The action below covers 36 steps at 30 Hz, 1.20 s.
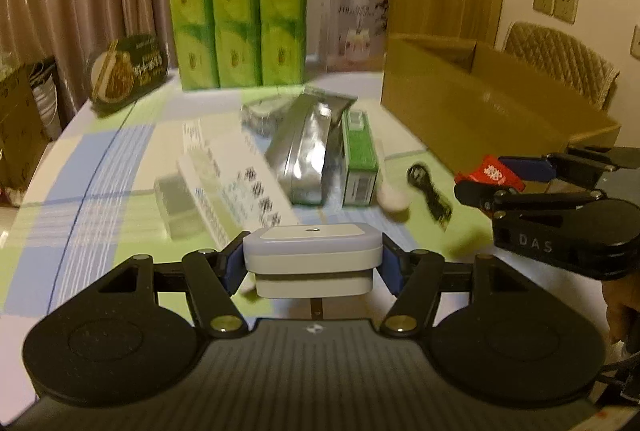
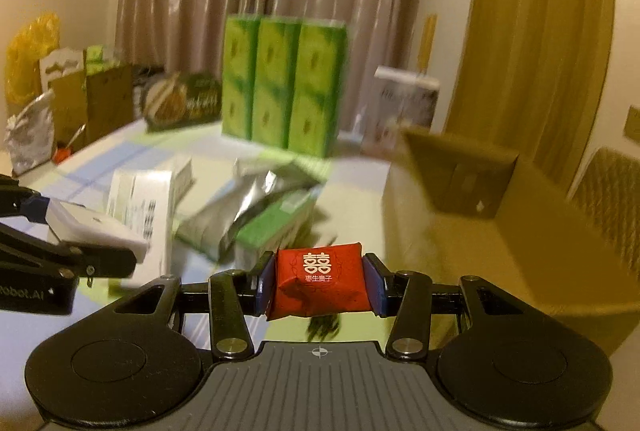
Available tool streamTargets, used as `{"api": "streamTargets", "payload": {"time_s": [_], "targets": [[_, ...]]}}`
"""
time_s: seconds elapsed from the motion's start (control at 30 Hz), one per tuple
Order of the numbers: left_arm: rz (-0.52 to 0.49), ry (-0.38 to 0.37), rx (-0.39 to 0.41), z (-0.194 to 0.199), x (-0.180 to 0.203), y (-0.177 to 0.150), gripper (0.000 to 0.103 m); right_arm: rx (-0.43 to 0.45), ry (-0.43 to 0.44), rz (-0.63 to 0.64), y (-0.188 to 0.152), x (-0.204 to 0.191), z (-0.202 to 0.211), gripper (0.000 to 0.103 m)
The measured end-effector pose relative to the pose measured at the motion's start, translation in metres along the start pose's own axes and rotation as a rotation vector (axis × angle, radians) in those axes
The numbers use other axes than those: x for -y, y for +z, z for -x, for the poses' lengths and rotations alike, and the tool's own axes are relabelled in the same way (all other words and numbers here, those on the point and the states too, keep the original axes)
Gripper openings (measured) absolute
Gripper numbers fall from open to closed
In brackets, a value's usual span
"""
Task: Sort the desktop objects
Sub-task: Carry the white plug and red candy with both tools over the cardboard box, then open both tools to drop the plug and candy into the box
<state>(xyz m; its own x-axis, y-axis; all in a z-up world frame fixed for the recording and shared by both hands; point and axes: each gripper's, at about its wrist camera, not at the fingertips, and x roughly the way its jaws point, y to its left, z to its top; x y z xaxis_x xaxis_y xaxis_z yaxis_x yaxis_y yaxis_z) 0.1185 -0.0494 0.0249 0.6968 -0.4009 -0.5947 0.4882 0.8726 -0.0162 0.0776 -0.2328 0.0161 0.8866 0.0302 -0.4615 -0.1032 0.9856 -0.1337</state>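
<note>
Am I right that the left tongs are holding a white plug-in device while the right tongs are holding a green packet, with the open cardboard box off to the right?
Not quite: the packet in the right tongs is red, not green, as the right wrist view shows. The red packet carries white characters. The rest stands: the left tongs hold the white plug-in device, and the open cardboard box sits to the right.

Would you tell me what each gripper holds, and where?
Left gripper: white plug-in device, by its sides. Right gripper: red packet, by its ends.
</note>
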Motion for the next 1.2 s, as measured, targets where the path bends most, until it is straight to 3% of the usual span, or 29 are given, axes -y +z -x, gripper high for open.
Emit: {"api": "streamTargets", "payload": {"time_s": [0.23, 0.6, 0.97, 1.2], "targets": [[-0.021, -0.051, 0.065, 0.009, 0.022, 0.034, 0.06, 0.058, -0.079, 0.018, 0.027, 0.036, 0.023, 0.044], [-0.087, -0.223, 0.147, -0.01, 0.078, 0.105, 0.06, 0.053, -0.217, -0.086, 0.045, 0.12, 0.032, 0.044], [-0.154, -0.31, 0.185, -0.027, 0.134, 0.144, 0.06, -0.02, -0.192, -0.173, 0.036, 0.154, 0.023, 0.044], [-0.171, -0.352, 0.184, -0.051, 0.15, 0.143, 0.06, -0.041, -0.212, -0.187, 0.031, 0.162, 0.022, 0.044]]}}
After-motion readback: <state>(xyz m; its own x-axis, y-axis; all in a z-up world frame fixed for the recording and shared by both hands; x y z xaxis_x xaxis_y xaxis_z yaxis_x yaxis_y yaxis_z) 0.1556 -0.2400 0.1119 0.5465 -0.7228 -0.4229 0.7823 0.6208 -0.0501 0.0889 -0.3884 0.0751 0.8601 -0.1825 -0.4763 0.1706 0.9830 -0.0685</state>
